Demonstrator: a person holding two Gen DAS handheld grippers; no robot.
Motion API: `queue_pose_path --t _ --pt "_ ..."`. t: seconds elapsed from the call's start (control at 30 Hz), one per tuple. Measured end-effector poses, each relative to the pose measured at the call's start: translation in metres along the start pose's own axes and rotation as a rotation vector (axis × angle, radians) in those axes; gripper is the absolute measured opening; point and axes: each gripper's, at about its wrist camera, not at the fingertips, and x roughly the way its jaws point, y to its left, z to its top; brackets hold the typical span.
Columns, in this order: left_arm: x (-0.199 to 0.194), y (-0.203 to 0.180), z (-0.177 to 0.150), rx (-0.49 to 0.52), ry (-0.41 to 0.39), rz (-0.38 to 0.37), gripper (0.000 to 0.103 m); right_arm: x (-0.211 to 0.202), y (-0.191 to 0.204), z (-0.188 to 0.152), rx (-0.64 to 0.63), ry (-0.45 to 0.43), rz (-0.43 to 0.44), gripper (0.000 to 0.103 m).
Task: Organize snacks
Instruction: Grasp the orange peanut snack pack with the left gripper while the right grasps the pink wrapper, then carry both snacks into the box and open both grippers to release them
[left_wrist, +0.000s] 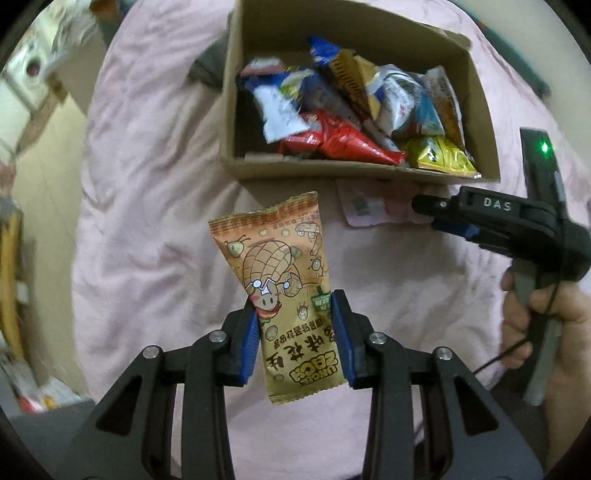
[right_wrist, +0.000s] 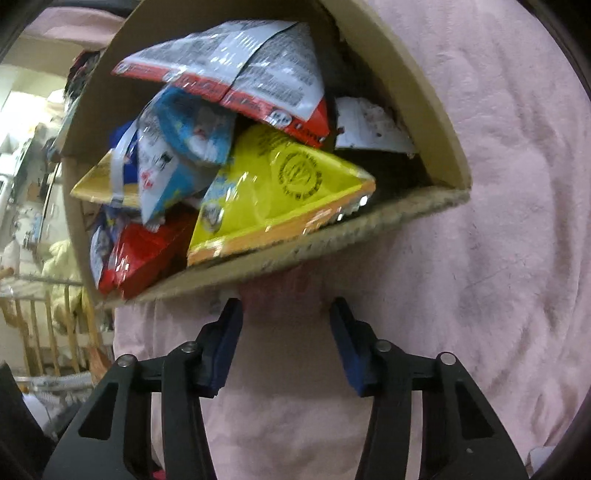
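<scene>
Between your left gripper (left_wrist: 295, 332) pads sits an orange peanut snack packet (left_wrist: 284, 280), clamped and held above the pink blanket (left_wrist: 147, 221), just short of the cardboard box (left_wrist: 236, 110) full of snack bags (left_wrist: 354, 118). Your right gripper (right_wrist: 286, 328) has its fingers apart, nothing between them, tips near the box's front wall.

snacks (left_wrist: 354, 110) in box (left_wrist: 362, 171) on blanket (left_wrist: 155, 184)
</scene>
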Motion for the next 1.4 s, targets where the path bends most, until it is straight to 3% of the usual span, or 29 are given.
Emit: queue_pose_path --t 0.1,0.17,0.27,0.37,0.53,0.77,0.93,1.17,1.4 --pt "-0.009 0.004 0.002 -0.003 -0.038 -0.013 0.032 0.008 0.001 0.003 -0.002 0.009 -0.020 0.039" --pt "-0.016 0.006 0.001 -0.012 -0.067 -0.015 0.032 0.009 -0.002 0.003 0.009 0.016 -0.003 0.014" --pt "-0.015 0.014 0.001 -0.057 -0.050 -0.043 0.032 0.005 -0.005 0.002 -0.011 0.017 0.020 0.001" --pt "-0.010 0.018 0.002 -0.090 -0.019 -0.079 0.032 -0.005 -0.003 -0.006 -0.057 0.007 0.031 0.000" --pt "-0.016 0.014 0.006 -0.085 -0.050 -0.082 0.032 -0.022 -0.015 -0.030 -0.083 0.050 0.080 0.000" --pt "-0.014 0.014 0.005 -0.088 -0.039 -0.088 0.032 -0.039 -0.040 -0.049 -0.125 0.083 0.052 0.000" --pt "-0.015 0.011 0.006 -0.066 -0.059 -0.061 0.032 -0.058 -0.034 -0.047 -0.146 0.031 0.098 0.000" --pt "-0.016 0.027 0.010 -0.109 -0.077 -0.041 0.032 -0.084 0.008 -0.068 -0.243 -0.040 0.127 0.000" --pt "-0.037 0.031 0.007 -0.110 -0.160 -0.043 0.032 -0.119 0.024 -0.072 -0.282 -0.118 0.131 0.000"
